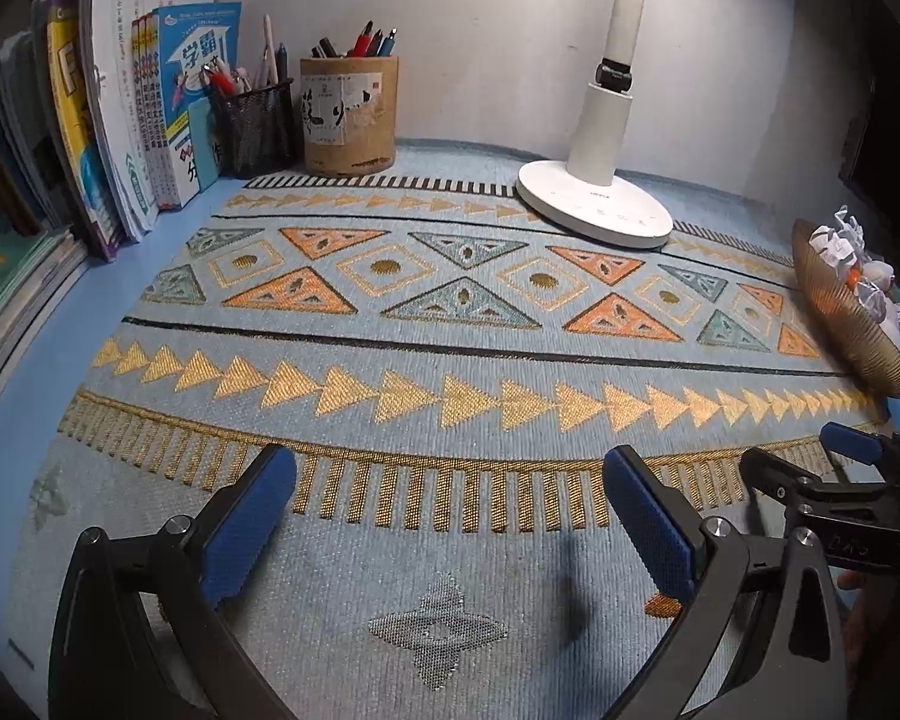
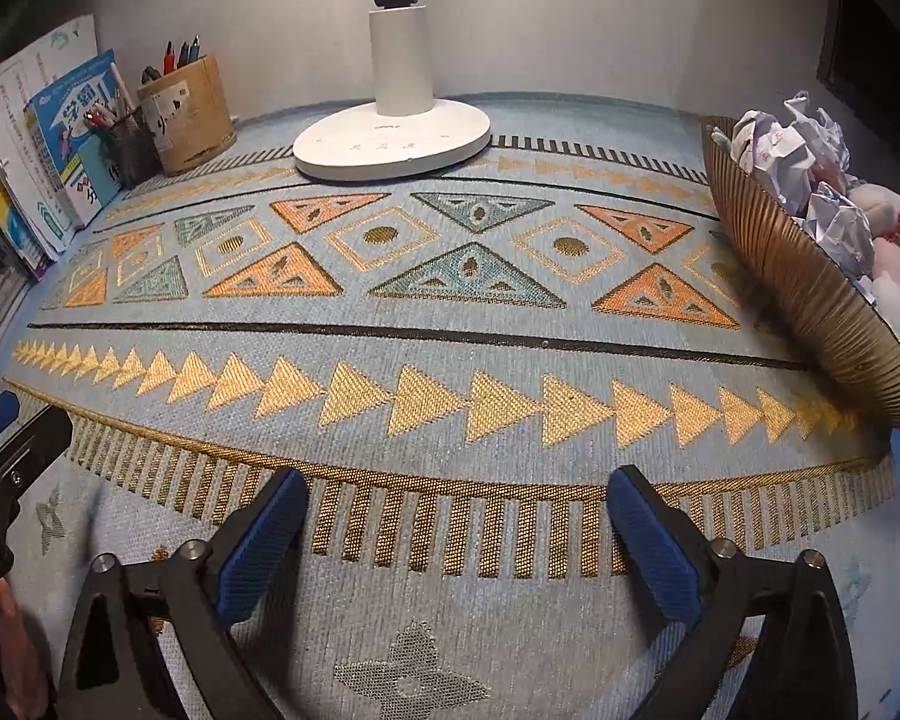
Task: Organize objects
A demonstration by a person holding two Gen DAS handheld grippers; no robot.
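Both the left gripper [image 1: 450,516] and right gripper [image 2: 457,525] hover with jaws spread, empty, over the bare patterned woven mat [image 1: 450,312]. Crumpled white paper balls [image 2: 804,180] already fill the ribbed golden bowl [image 2: 810,294] at far right; little looks left.

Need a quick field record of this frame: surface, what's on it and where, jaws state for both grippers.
surface: patterned woven mat on a blue desk
back left: upright books, black mesh pen cup, brown cylinder pen holder with pens
back centre: white desk lamp, round base on the mat
right edge: ribbed golden bowl filled with crumpled paper
left gripper: jaws open, nothing between them
right gripper: jaws open, nothing between them
mat centre: no loose items visible
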